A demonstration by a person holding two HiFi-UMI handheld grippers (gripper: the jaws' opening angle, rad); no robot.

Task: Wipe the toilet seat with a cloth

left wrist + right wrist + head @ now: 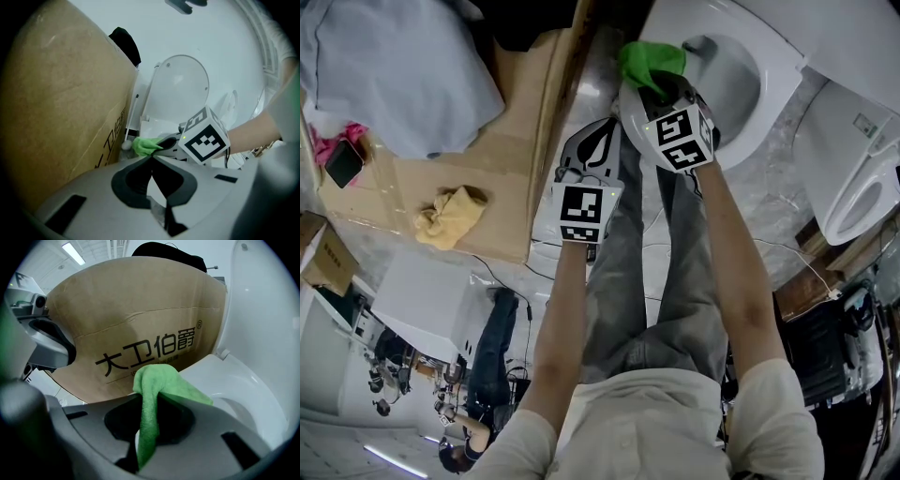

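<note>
Our right gripper (149, 437) has its grey plastic jaws clamped on the cloth (157, 380), a fuzzy green microfibre bunched into a soft hump that droops between them. The cloth sits at the edge of the smooth, glossy white toilet seat (234, 376), beside a matte brown cardboard box (140, 305). Our left gripper (152, 164) hangs behind, its dark-padded jaws pressed together on nothing.

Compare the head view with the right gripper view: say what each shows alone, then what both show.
Only the head view: a yellow rag lying on the cardboard box and the person's grey trousers. Only the right gripper view: black print on the box, and the right gripper with its jaws shut on the green cloth. Both: the cloth, the box and the white toilet.
</note>
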